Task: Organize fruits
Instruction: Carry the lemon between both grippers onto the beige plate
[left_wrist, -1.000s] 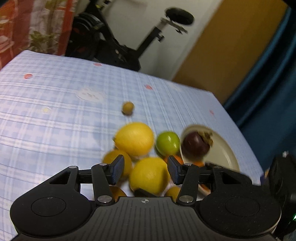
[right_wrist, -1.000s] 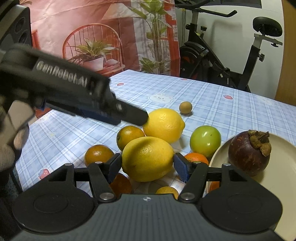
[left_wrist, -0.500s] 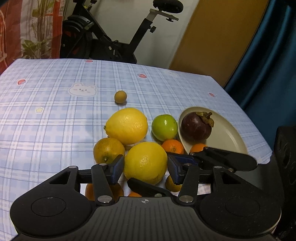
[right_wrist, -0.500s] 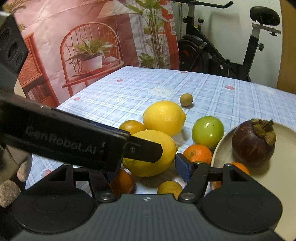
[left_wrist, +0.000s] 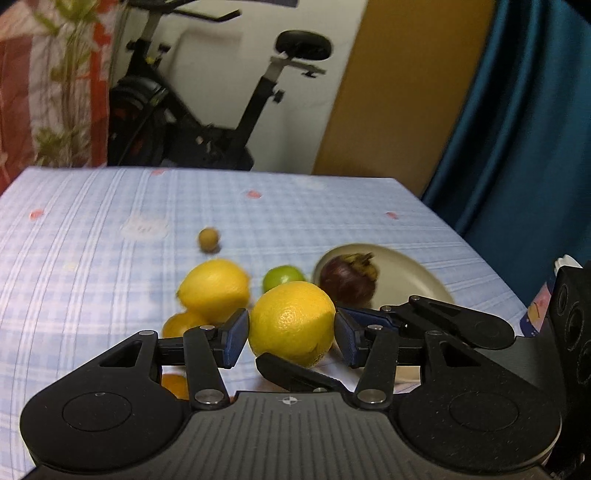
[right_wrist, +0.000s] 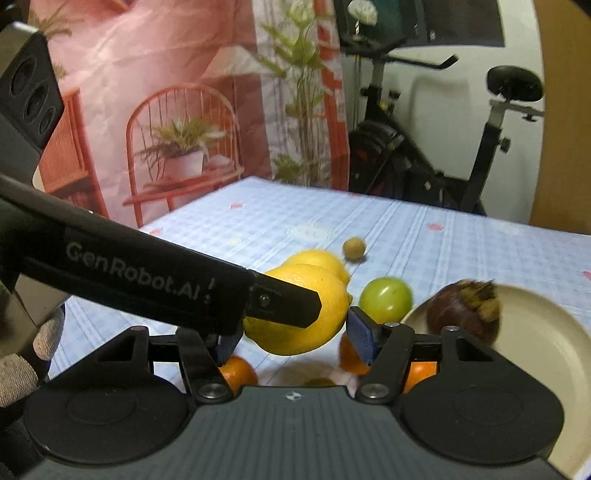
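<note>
Both grippers close around one big yellow lemon (left_wrist: 291, 323), also seen in the right wrist view (right_wrist: 303, 310), and hold it lifted above the table. My left gripper (left_wrist: 291, 334) has its pads on the lemon's sides. My right gripper (right_wrist: 295, 338) grips the same lemon, its left finger hidden behind the left gripper's finger. A second lemon (left_wrist: 214, 290), a green fruit (left_wrist: 282, 277), several oranges (left_wrist: 183, 325) and a small brown fruit (left_wrist: 208, 239) lie on the cloth. A purple mangosteen (left_wrist: 347, 282) sits on the beige plate (left_wrist: 417, 280).
The table has a blue checked cloth (left_wrist: 92, 240). An exercise bike (left_wrist: 207, 122) stands behind the far edge, a blue curtain (left_wrist: 517, 129) at the right. A red chair with a potted plant (right_wrist: 177, 147) stands left of the table.
The lemon has risen off the table between both grippers; both views have tilted up and the other fruits have dropped lower and farther away.
</note>
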